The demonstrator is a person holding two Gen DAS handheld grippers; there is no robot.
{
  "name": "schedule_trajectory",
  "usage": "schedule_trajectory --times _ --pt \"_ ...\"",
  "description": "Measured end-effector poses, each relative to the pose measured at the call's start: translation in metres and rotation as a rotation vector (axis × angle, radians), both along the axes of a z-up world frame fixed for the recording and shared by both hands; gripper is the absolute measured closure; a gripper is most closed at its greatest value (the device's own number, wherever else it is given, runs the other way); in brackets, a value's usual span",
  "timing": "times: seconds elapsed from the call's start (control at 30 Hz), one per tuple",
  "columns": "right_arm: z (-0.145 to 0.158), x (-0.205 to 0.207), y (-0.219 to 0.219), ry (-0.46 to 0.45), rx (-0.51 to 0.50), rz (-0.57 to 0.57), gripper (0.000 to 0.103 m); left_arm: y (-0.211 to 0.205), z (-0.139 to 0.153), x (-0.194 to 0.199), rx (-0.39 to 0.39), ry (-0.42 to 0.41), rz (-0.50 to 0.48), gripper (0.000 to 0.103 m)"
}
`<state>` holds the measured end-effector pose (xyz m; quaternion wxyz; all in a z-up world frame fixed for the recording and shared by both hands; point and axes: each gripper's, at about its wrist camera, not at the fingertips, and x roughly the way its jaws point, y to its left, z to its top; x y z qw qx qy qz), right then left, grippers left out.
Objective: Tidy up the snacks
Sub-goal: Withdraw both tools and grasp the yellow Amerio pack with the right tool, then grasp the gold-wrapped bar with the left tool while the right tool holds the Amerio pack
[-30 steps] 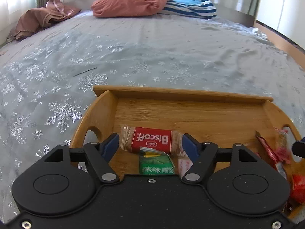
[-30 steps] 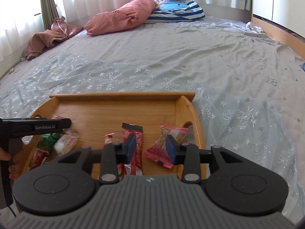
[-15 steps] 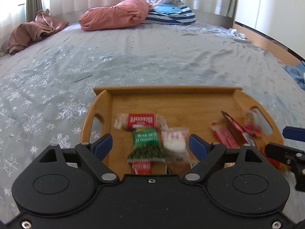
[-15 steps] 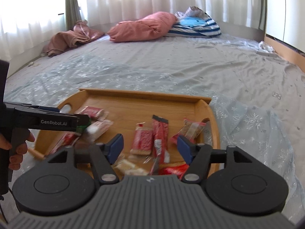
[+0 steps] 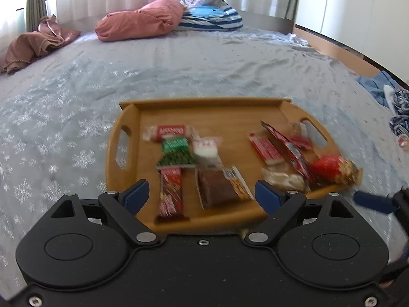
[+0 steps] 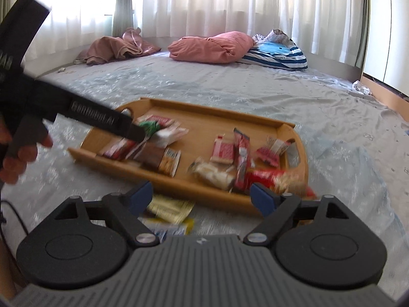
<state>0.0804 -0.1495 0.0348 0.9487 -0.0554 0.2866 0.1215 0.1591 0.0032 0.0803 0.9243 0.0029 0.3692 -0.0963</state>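
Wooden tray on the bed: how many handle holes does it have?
2. One handle hole is cut in the wooden tray's left end, the other in its right end, beside red snack packets. None seems hidden.

place: home bedroom | signs: bed (image 5: 204, 58) (snowflake sheet), pink pillow (image 5: 140, 20), sheer curtains (image 6: 230, 5)

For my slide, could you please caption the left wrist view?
Open left gripper above a wooden tray of wrapped snacks on a bed.
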Motion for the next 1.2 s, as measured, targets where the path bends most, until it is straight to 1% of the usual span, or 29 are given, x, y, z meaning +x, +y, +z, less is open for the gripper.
schedule_trajectory --times 0.23,0.4,0.53,0.57,0.6,0.63,0.7,0.73,0.77,0.8,0.9,1.0,1.2 --pt "-0.025 -0.031 0.009 0.027 0.035 0.033 0.0 -0.007 -0.013 -0.009 -0.017 0.061 -0.008 0.013" --pt "-0.038 -0.036 0.02 0.028 0.006 0.037 0.0 -0.011 -0.022 -0.006 -0.017 0.095 -0.009 0.013" --pt "-0.045 -0.032 0.023 0.048 0.027 0.011 0.0 -0.016 -0.026 -0.006 -0.022 0.107 -0.013 0.013" --pt "-0.047 -0.03 0.022 0.06 0.042 0.006 0.002 -0.017 -0.027 -0.006 -0.023 0.11 -0.012 0.013" --pt "-0.049 -0.03 0.021 0.073 0.063 0.006 0.008 -0.017 -0.027 -0.005 -0.023 0.112 -0.011 0.013" --pt "-0.051 -0.03 0.021 0.08 0.079 0.001 0.011 -0.018 -0.028 -0.005 -0.024 0.115 -0.009 0.013" --pt "-0.052 -0.032 0.022 0.069 0.082 -0.017 0.029 -0.019 -0.028 -0.005 -0.031 0.121 -0.008 0.013" --pt "-0.051 -0.033 0.023 0.059 0.077 -0.024 0.03 -0.019 -0.029 -0.005 -0.037 0.125 -0.008 0.013" --pt "-0.051 -0.034 0.023 0.054 0.08 -0.028 0.038 -0.02 -0.029 -0.005 -0.046 0.132 -0.009 0.013" --pt "-0.05 -0.035 0.022 0.051 0.086 -0.036 0.041 -0.02 -0.03 -0.004 -0.057 0.14 -0.007 0.013" --pt "-0.048 -0.039 0.015 0.049 0.114 -0.06 0.043 -0.022 -0.03 -0.004 -0.093 0.154 0.001 0.013" --pt "-0.046 -0.045 0.006 0.034 0.124 -0.095 0.044 -0.028 -0.032 -0.004 -0.103 0.161 -0.005 0.013" --pt "-0.043 -0.057 -0.016 -0.015 0.087 -0.21 0.044 -0.049 -0.038 -0.009 -0.108 0.163 -0.027 0.013"
